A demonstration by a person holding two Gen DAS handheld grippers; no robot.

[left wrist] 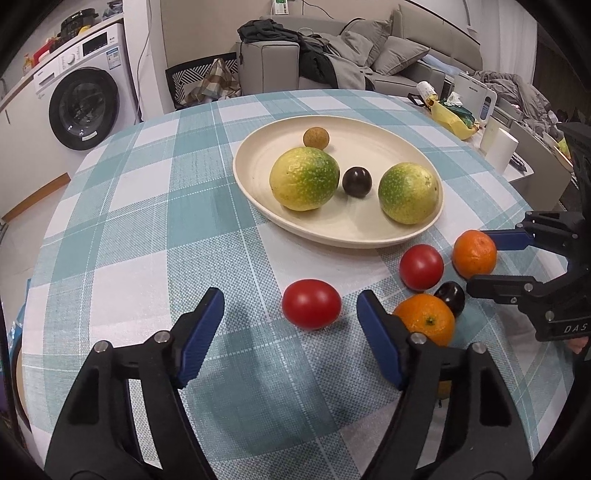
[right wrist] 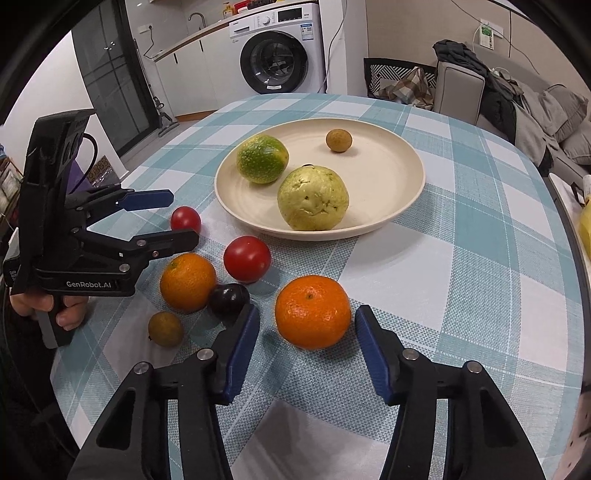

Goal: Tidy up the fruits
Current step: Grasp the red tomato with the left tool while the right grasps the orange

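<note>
Setting: a lived-in home, an open room joining laundry, kitchen and sitting areas.
Laundry corner: a white front-loading washing machine [right wrist: 279,55] under a countertop [right wrist: 192,38] cluttered with bottles.
Kitchen trace: a curved tap [right wrist: 197,18] rising at that countertop.
Sitting area: a grey sofa [left wrist: 373,55] with cushions and heaped clothes [left wrist: 295,40].
Dining spot: a table under a teal-and-white checked tablecloth [left wrist: 155,221].
Wall: a socket with a plugged-in charger [right wrist: 487,35].

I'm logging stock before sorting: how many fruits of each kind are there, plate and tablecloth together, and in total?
Tomatoes: 2
Oranges: 2
Dark plums: 2
Large green-yellow fruits: 2
Small brown fruits: 2
Total: 10
</note>
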